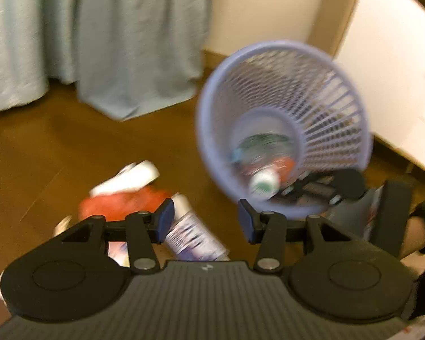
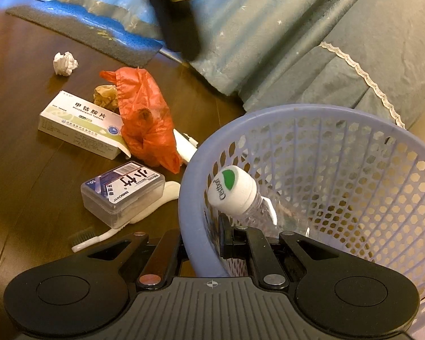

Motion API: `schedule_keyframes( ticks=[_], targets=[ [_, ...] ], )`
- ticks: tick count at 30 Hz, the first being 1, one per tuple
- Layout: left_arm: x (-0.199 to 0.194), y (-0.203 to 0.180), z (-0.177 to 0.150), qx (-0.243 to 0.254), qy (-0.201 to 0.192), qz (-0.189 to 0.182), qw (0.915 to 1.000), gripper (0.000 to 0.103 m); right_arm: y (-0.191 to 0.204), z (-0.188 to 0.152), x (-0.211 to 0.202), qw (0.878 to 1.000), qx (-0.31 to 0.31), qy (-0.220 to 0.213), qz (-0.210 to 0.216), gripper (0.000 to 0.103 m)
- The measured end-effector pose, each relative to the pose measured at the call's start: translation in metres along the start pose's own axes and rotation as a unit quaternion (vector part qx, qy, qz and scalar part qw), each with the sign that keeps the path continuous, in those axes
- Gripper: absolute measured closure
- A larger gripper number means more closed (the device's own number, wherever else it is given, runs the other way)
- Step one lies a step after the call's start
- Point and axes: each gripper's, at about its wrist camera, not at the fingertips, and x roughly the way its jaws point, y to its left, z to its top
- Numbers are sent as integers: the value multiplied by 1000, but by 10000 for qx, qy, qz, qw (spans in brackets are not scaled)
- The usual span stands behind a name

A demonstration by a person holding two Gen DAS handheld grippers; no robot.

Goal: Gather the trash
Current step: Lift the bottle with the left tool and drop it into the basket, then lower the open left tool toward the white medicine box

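Note:
A lilac mesh basket (image 2: 189, 187) stands tilted on the brown floor, and my right gripper (image 2: 202, 243) is shut on its near rim, one finger inside and one outside. A clear bottle with a white cap (image 2: 232, 189) lies in the basket. The blurred left wrist view shows the same basket (image 1: 212, 93), the bottle (image 1: 263, 181) and the right gripper (image 1: 311, 189) at the rim. My left gripper (image 1: 205, 221) hangs open and empty above a clear labelled box (image 1: 192, 232), beside a red plastic bag (image 1: 121, 204).
Loose on the floor are a medicine carton (image 2: 79, 124), the red bag (image 2: 144, 116), the clear box (image 2: 124, 192), a white paper ball (image 2: 65, 63), a brown paper wad (image 2: 106, 96) and a white toothbrush (image 2: 90, 240). Teal bed drapes (image 2: 297, 56) and a dark mat (image 2: 85, 31) lie behind.

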Motion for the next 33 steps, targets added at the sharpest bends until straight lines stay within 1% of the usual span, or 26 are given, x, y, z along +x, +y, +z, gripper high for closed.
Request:
schedule_keyframes(
  ticks=[4,6,8,11,13,14,16,17,19,24,29,33],
  targets=[
    [-5,17,-32,-164,191,342,9991,60,3,-1,1,10000,-42,12,8,99],
    [-3,24,-45,-268,293,432,9983,60,3,-2,1,10000,-46,19,10,99],
    [-2,27,-55,-268,349,562,9974,58,3,-2,1,10000,-61,29,13,99],
    [1,31,-67,-227,395,838,9954,50,3,-2,0,10000,-80,35,16,99],
    [3,37,-73,-250,390,1014,9938,39,4,-2,0,9999,-93,40,20,99],
    [6,40,-76,-246,401,1102,9928,37,4,-2,0,9999,-100,41,23,99],
    [11,48,-82,-198,444,1254,9909,28,3,-3,0,9999,-102,39,21,99],
    [13,51,-85,-137,459,1293,9904,25,4,-3,0,9999,-104,41,22,99],
    [21,55,-89,31,500,1381,9891,16,4,-2,0,9999,-120,45,25,99],
    [42,67,-100,248,680,1519,9857,14,5,-3,0,9999,-138,50,36,99],
    [59,73,-106,415,785,1514,9845,14,6,-4,0,9998,-180,55,49,99],
    [70,76,-108,392,922,1534,9831,17,6,-4,0,9998,-196,58,55,99]
  ],
)
